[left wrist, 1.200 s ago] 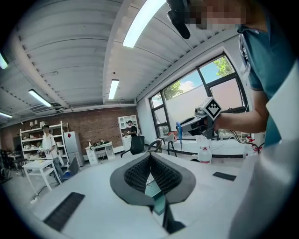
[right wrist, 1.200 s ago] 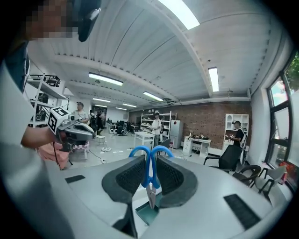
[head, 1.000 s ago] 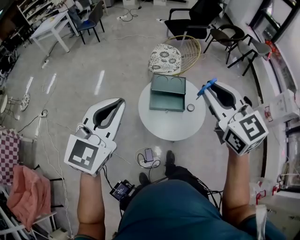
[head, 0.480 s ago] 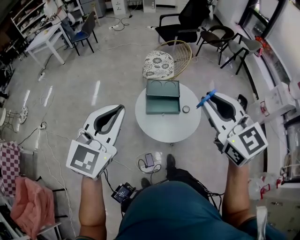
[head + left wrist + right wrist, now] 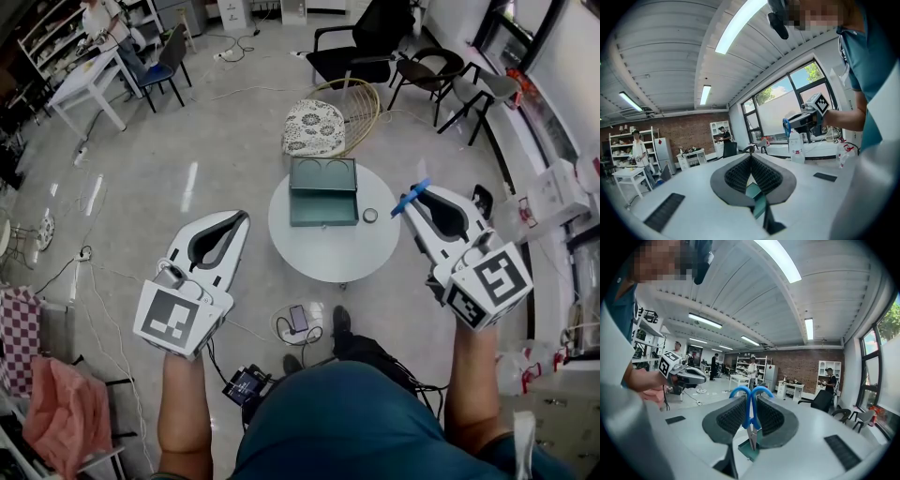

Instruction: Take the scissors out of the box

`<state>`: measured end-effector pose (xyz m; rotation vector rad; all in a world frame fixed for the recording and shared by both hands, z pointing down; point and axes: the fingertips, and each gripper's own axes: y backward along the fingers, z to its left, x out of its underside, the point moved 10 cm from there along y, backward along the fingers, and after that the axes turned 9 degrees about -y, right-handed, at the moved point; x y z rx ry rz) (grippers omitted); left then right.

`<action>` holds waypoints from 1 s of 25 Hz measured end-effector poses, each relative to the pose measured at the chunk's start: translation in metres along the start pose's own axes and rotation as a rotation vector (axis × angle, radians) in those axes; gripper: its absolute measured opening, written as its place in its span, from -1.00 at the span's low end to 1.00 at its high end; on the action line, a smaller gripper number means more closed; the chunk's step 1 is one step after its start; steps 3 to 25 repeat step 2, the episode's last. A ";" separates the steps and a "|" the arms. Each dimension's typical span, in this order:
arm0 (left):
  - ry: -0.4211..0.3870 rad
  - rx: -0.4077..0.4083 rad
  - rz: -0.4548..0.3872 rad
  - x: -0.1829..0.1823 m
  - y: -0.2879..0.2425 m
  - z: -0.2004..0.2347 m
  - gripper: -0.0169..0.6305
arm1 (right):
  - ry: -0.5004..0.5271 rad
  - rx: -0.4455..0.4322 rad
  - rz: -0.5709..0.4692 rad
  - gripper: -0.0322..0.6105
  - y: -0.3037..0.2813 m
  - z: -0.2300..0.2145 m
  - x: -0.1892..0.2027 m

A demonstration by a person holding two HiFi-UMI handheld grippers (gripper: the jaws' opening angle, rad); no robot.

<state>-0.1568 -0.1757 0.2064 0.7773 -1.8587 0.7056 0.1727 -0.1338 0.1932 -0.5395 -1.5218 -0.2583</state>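
As a second before, the right gripper (image 5: 749, 401) stayed clamped on the blue-handled scissors (image 5: 749, 414), at 3 o'clock of the open green metal box (image 5: 323, 221) on the round white table (image 5: 328, 255), the left gripper (image 5: 751, 158) shut and empty.

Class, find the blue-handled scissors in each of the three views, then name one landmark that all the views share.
Head view: the blue-handled scissors stick out of the right gripper, right of the round white table.
Left gripper view: small, right of centre, on the distant right gripper.
Right gripper view: dead centre, clamped between the fingers.
Shared landmark: the dark green metal box, seen behind the fingers in both gripper views.
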 end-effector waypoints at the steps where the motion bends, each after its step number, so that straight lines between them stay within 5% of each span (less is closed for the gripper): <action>1: 0.000 -0.003 0.006 0.000 -0.001 0.000 -0.89 | -0.001 0.000 0.001 -0.60 0.000 -0.001 0.000; 25: 0.000 -0.006 0.014 -0.001 -0.001 0.000 -0.89 | -0.001 -0.001 0.001 -0.60 -0.001 -0.002 0.001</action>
